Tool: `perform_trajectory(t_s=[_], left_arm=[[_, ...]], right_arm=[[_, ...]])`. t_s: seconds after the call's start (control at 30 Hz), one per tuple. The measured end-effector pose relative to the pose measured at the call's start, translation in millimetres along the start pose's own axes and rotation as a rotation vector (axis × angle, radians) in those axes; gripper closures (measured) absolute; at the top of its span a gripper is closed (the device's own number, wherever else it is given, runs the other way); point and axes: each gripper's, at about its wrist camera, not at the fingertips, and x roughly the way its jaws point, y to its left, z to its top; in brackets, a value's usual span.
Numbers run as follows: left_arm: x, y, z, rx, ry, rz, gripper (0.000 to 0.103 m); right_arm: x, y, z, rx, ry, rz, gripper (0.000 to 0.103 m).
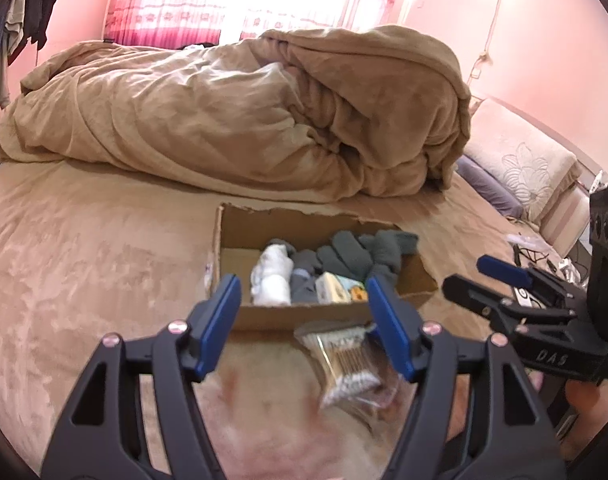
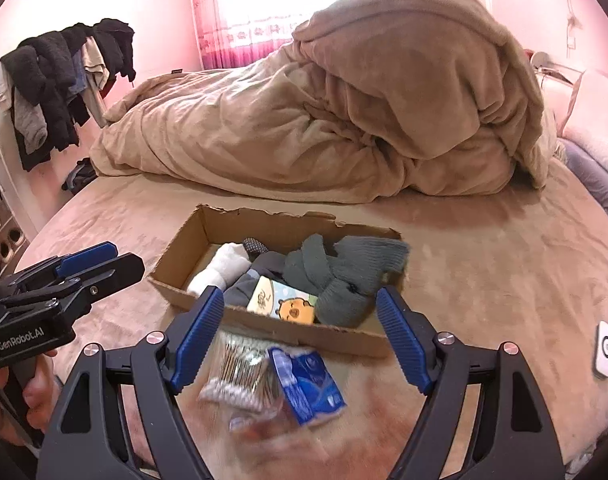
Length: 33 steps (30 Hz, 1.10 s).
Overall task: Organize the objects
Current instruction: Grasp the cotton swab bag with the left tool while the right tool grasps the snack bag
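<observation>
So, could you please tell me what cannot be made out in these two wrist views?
- Clear packet of cotton swabs: motion-blurred in both views; any label is unreadable.
- Small blue printed packet: shows only in the right wrist view, blurred; print illegible.
- Shallow brown cardboard box: its floor is hidden under the grey knitted gloves and white rolled cloth.
- White device: cut by the right wrist view's edge.
</observation>
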Motion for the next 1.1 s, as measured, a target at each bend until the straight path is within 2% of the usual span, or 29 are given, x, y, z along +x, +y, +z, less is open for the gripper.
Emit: perform_trajectory(t_s=[0.23,0.4,0.63,1.1], left_arm=[[-14,-14,-21,0.016,0.020,0.007,0.035],[-10,-23,-39,0.016,0.051,0.018,0.034],[11,-26,-75,0.011,0.145,0.016,0.034],[13,-1,-104,-0.026,0.198,0.034,0.034]], right_arm=[[-27,-4,-17,-0.008,-0.004,0.011,0.022],[-35,-5,-35,-0.021,0.013,0.014,0.022],[-22,-9,-69,0.000,0.091,0.033,0.022],[18,10,-107,0.052,0.215,0.099,0.022]])
